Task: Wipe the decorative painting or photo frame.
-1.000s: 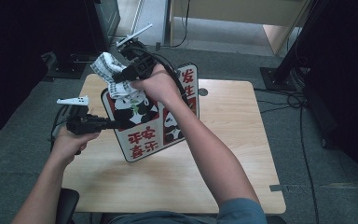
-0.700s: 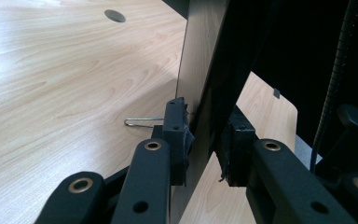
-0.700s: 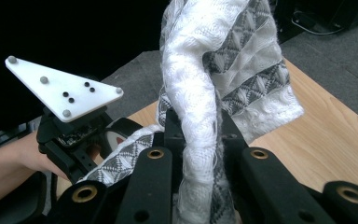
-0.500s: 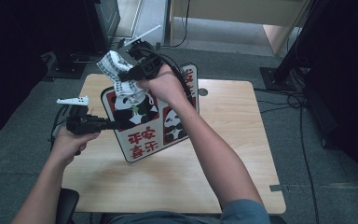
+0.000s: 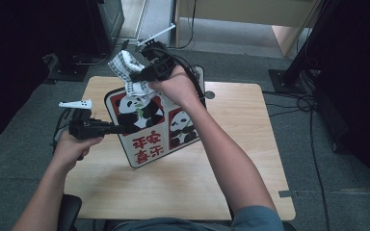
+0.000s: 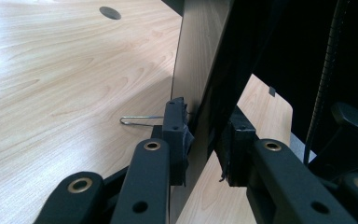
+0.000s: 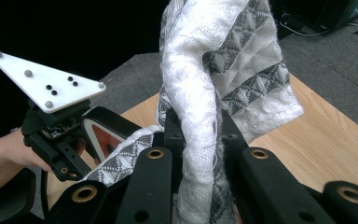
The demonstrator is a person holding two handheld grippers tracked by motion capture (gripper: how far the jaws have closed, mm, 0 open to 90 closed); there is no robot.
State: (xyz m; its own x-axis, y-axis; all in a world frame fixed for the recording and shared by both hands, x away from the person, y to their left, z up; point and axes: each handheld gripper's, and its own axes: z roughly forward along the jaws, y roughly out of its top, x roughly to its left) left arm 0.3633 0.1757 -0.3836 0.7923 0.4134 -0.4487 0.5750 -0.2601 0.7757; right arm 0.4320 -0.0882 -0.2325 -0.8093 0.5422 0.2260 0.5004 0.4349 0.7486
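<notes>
While the left gripper [image 5: 120,128] clamps the panda board [image 5: 159,120] upright, the right gripper [image 5: 134,77] pinches the cloth [image 5: 125,65] at its top edge; most wiping seems undone.

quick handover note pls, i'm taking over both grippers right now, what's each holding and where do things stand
Left gripper: shut on the left edge of the panda board, holding it tilted up off the table.
Right gripper: shut on the white-and-grey cloth, bunched between its jaws and held at the board's top edge.
Done: board propped up, cloth gripped and brought to its face.
Left: probably wiping down the panda face; I can't tell how much has been wiped. Keep the left grip steady.
</notes>
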